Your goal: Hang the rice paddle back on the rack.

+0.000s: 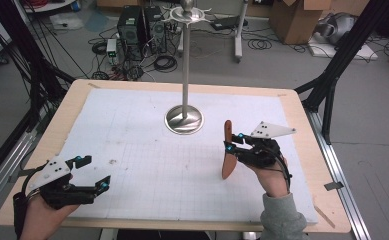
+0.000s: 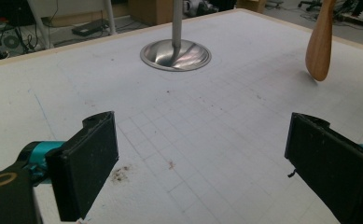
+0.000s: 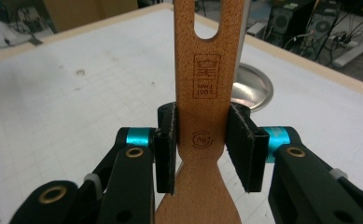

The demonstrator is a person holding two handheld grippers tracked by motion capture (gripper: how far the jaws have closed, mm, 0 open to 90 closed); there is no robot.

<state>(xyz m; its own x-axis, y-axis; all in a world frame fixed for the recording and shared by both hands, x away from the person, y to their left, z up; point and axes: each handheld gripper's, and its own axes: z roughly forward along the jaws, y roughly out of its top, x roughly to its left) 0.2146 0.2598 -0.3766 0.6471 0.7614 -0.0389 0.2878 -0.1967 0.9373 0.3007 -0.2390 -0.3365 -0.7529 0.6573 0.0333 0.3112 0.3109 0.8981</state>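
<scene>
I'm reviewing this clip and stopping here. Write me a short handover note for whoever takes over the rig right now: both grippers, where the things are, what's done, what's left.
Right gripper: shut on the wooden spatula, clamped across its handle just above the blade; hanging hole up, blade down, clear of the mat.
Left gripper: open, holds nothing, low over the near left of the gridded mat.
Metal stand: upright at the mat's far middle, hooks at its top, nothing visibly hanging there.
Done: spatula picked up.
Left: probably hang it by its hole on one of the stand's hooks, then release.
</scene>
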